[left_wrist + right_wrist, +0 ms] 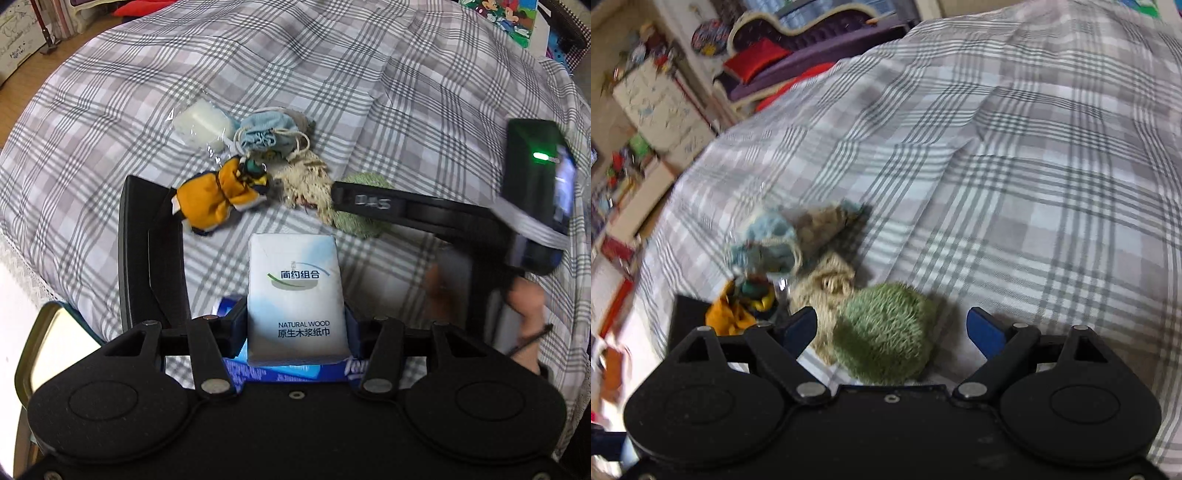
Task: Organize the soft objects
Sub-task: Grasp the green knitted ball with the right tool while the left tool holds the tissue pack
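My left gripper (295, 321) is shut on a white tissue pack (295, 295) and holds it over blue tissue packs (295, 369). Ahead on the plaid bedsheet (406, 92) lie a yellow cloth doll (218, 199), a light blue drawstring pouch (269, 133), a beige woven bundle (310, 184), a clear-wrapped white item (201, 123) and a green fuzzy ball (360, 221). My right gripper (892, 332) is open around the green fuzzy ball (882, 332), its blue fingers (984, 332) on either side. It also shows in the left wrist view (369, 201), reaching in from the right.
A tin with a metal rim (33, 339) sits at the lower left by the bed edge. In the right wrist view the pouch (768, 240), the bundle (827, 284) and the doll (738, 310) lie left of the ball. Furniture and clutter (657, 103) stand beyond the bed.
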